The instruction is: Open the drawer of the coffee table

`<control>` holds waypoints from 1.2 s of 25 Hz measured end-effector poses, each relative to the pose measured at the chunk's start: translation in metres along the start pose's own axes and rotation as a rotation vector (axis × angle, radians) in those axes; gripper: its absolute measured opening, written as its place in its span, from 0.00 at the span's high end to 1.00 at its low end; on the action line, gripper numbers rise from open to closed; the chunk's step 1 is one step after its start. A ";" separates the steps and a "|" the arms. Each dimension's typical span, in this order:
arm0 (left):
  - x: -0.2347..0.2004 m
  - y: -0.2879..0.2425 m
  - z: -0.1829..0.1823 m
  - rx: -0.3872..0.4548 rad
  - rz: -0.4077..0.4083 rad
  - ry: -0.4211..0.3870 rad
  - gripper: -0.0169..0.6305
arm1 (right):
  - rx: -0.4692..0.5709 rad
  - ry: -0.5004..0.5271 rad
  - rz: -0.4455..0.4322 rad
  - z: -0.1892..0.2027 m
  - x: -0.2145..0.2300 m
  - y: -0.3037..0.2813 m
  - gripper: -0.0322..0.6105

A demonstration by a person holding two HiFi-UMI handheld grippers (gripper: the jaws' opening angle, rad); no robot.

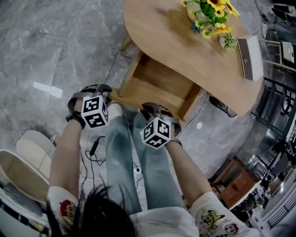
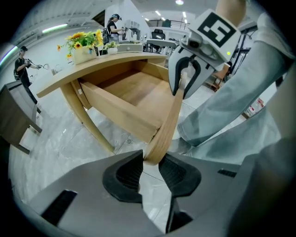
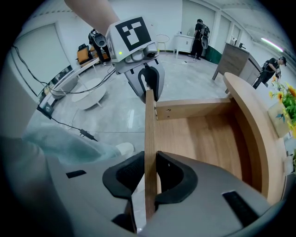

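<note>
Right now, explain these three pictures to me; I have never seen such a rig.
No robot here: a person holds a two-jaw gripper in each hand. The head view looks down from the person's head at the left gripper, the right gripper and the table. The other two pictures come from cameras riding on each gripper. Both show jaws clamped on the front panel of the open drawer. On the table stand flowers and a grey box.
</note>
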State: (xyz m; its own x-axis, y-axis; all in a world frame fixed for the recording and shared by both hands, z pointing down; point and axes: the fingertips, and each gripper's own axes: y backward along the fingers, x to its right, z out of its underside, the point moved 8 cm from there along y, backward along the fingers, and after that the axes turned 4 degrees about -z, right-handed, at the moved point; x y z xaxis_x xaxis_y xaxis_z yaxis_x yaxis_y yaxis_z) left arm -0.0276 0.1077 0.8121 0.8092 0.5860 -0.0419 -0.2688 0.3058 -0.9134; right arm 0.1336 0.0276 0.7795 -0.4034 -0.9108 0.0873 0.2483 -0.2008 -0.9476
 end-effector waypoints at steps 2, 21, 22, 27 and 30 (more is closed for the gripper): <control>0.001 -0.005 0.001 -0.010 -0.009 0.008 0.83 | -0.006 0.000 -0.003 0.002 -0.001 -0.005 0.84; 0.007 -0.003 0.016 -0.033 -0.059 0.285 0.78 | -0.025 -0.060 -0.119 0.007 -0.002 -0.009 0.78; 0.006 0.004 0.016 -0.031 -0.066 0.300 0.78 | -0.025 -0.069 -0.117 0.005 -0.001 -0.005 0.77; 0.004 0.043 0.005 -0.015 -0.104 0.333 0.77 | -0.004 -0.105 -0.080 -0.008 0.003 0.026 0.75; -0.002 0.070 -0.006 0.004 -0.136 0.351 0.77 | 0.030 -0.128 -0.045 -0.021 0.010 0.050 0.75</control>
State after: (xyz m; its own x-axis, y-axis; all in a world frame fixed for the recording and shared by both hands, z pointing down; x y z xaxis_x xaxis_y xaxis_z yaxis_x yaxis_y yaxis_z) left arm -0.0453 0.1234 0.7464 0.9673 0.2472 -0.0571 -0.1478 0.3662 -0.9187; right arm 0.1231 0.0161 0.7268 -0.3000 -0.9387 0.1701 0.2590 -0.2517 -0.9325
